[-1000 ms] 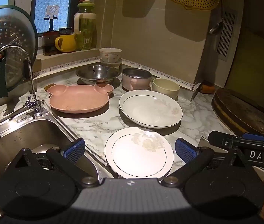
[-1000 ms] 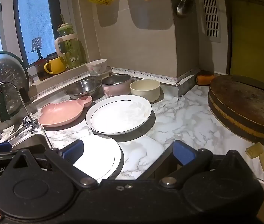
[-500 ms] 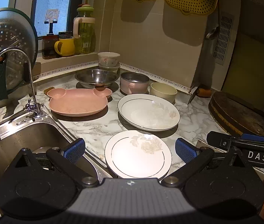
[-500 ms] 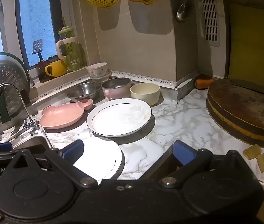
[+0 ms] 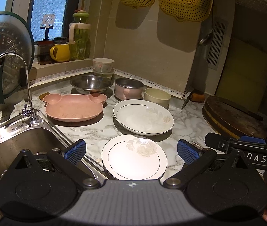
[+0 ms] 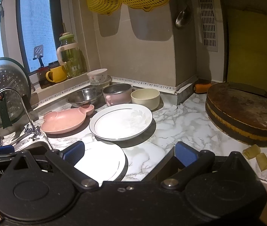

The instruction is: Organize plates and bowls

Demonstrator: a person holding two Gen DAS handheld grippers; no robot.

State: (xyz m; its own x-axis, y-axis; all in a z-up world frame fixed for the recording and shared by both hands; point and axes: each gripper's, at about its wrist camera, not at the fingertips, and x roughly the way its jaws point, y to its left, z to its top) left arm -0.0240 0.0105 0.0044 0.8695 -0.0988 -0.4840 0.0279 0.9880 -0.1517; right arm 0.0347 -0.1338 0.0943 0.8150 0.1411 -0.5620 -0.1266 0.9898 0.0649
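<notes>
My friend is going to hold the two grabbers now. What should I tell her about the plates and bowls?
Left gripper: open, empty, hovering over the small flowered plate at the counter's front edge.
Right gripper: open, empty, beside that plate.
Behind it lies the big white plate, with the pink bear plate to its left.
At the back: steel bowl, pink pot, cream bowl, and a patterned bowl already sitting on another.
Nothing else is stacked yet; every plate and bowl still needs sorting.

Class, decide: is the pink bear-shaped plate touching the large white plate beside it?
Apart. The left wrist view shows a strip of bare marble between the pink bear-shaped plate and the large white plate.
</notes>
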